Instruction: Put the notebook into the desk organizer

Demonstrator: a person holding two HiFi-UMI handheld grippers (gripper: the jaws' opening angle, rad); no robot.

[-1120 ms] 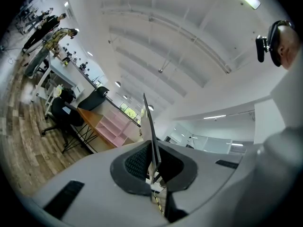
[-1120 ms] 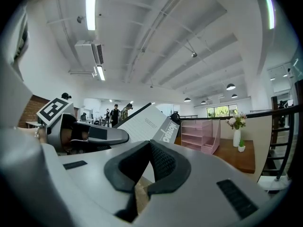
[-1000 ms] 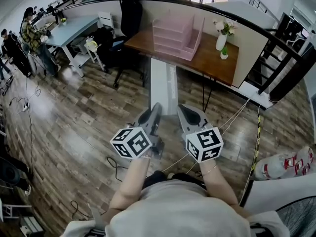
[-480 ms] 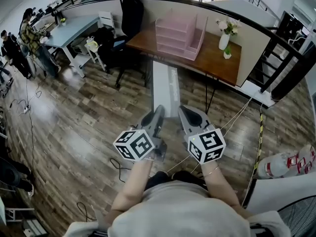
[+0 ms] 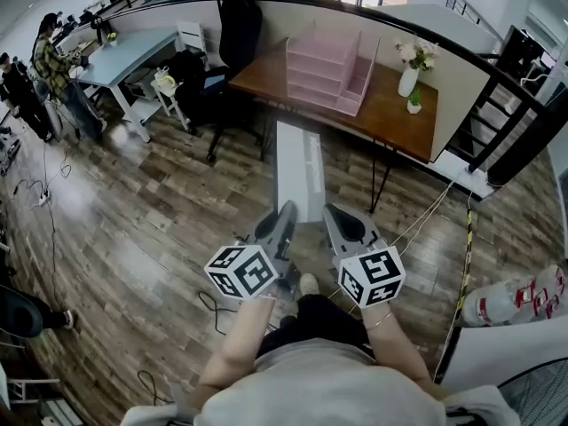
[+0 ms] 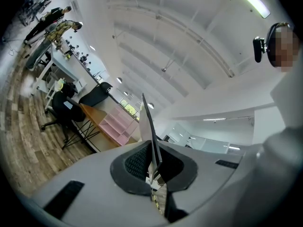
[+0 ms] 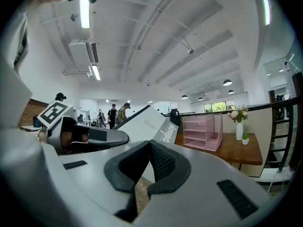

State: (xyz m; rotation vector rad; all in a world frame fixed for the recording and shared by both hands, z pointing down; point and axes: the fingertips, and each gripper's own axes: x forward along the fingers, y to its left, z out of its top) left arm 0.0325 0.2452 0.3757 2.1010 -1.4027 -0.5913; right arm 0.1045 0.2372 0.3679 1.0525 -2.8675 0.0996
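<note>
A long white notebook point(image 5: 297, 167) sticks out ahead of me above the wooden floor, pointing at the pink desk organizer point(image 5: 330, 71) on the brown desk point(image 5: 390, 118). My left gripper point(image 5: 286, 213) is shut on the notebook's near end. In the left gripper view the notebook point(image 6: 147, 126) stands edge-on between the pads point(image 6: 135, 164). My right gripper point(image 5: 333, 216) hovers just right of the notebook, jaws closed together with nothing between them. In the right gripper view the notebook point(image 7: 147, 124) lies to the left, and the organizer point(image 7: 202, 131) is far ahead.
A white vase of flowers point(image 5: 410, 74) and a small plant point(image 5: 414, 98) stand on the desk, right of the organizer. A black office chair point(image 5: 226, 34) sits at the desk's left end. Cables cross the floor. Black railings point(image 5: 524, 105) rise on the right. People stand far left.
I have walked toward the desk, so it and the organizer sit a little nearer. Both grippers carried the notebook forward and slightly lower. The grip is unchanged.
</note>
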